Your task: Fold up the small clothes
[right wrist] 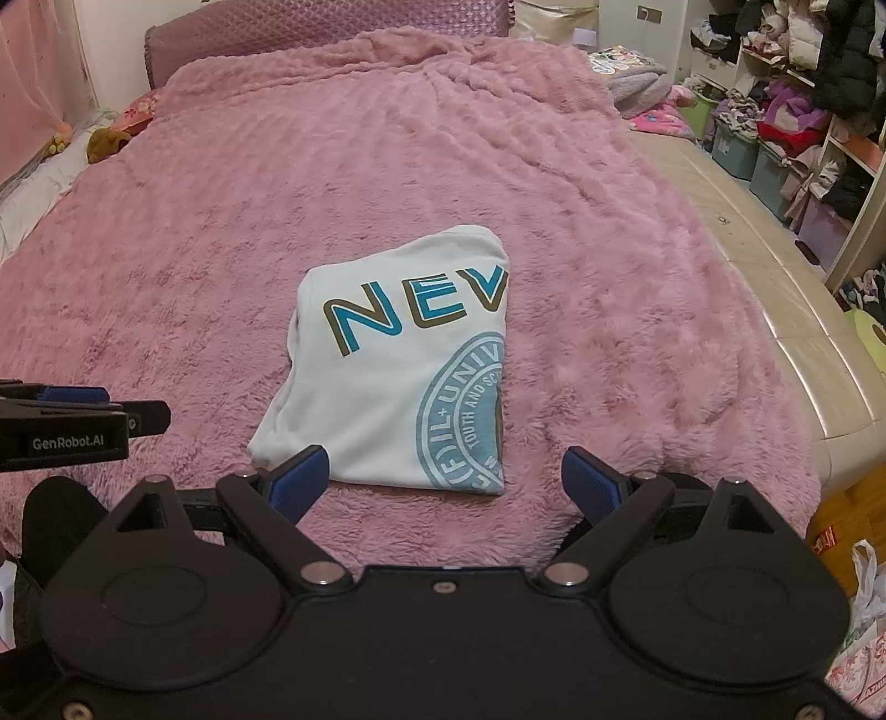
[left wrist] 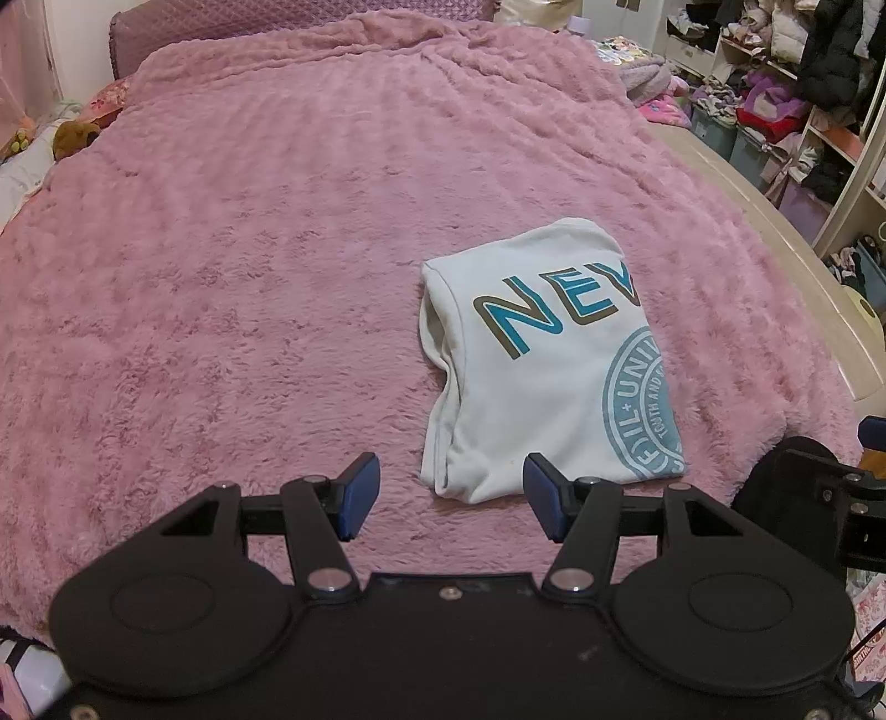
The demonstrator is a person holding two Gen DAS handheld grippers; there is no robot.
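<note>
A white T-shirt point(left wrist: 531, 376) point(right wrist: 404, 360) with blue "NEV" lettering and a round blue seal lies folded into a compact rectangle on the pink fluffy blanket point(left wrist: 249, 249) point(right wrist: 637, 310). My left gripper point(left wrist: 451, 495) is open just in front of the shirt's near left corner, with nothing between its blue pads. My right gripper point(right wrist: 446, 484) is open at the shirt's near edge, straddling it without holding it. The left gripper point(right wrist: 83, 421) also shows at the left edge of the right wrist view, and the right gripper's body point(left wrist: 819, 498) at the right edge of the left wrist view.
The blanket covers a bed with a padded pink headboard point(right wrist: 332, 39) at the far end. A beige mattress edge point(right wrist: 775, 288) runs along the right. Shelves and bins packed with clothes point(right wrist: 797, 111) stand at the right. Soft toys point(right wrist: 105, 141) lie at the far left.
</note>
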